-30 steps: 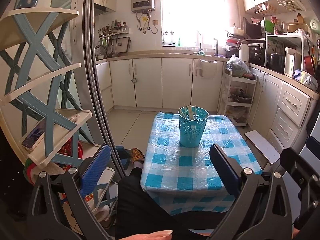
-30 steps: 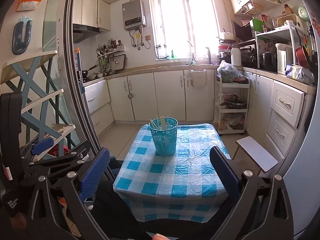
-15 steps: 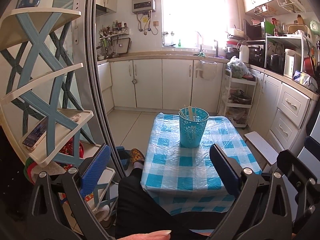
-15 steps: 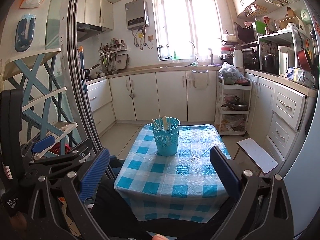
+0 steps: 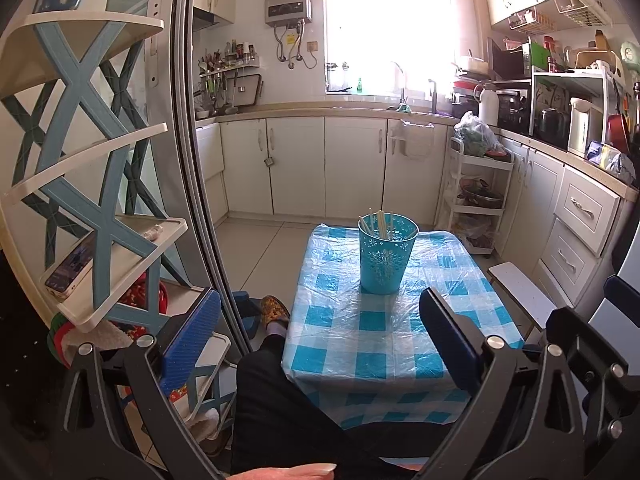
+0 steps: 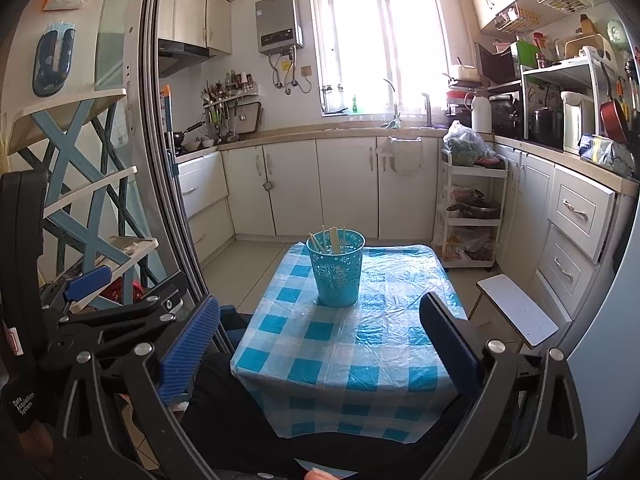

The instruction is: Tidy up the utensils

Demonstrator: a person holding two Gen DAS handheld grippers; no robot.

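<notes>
Chopsticks (image 5: 379, 224) stand bunched in a turquoise cup (image 5: 386, 258), and that cup is the thing to steer by. It sits upright on the checked tablecloth (image 5: 384, 332), toward the far end of the small table, with nothing else on the cloth that I can make out. The sticks' long axis runs nearly straight up, leaning a little against the cup's rim, so any grab would have to come down from above the cup rather than in from the side.

Both tongs hang back on the near side of the cup, well apart from it, off the table's near edge and above the person's dark lap. The left gripper (image 5: 320, 344) has its jaws spread wide with nothing between them; the right gripper (image 6: 320, 340) is equally wide and equally empty.

From the left wrist view the cup lies ahead and slightly right of centre; from the right wrist view (image 6: 336, 266) it lies almost dead ahead. Neither hand looks clearly nearer, though the right seems better lined up with the cup. With the sticks gathered in the cup, I'd judge the sorting largely done.
</notes>
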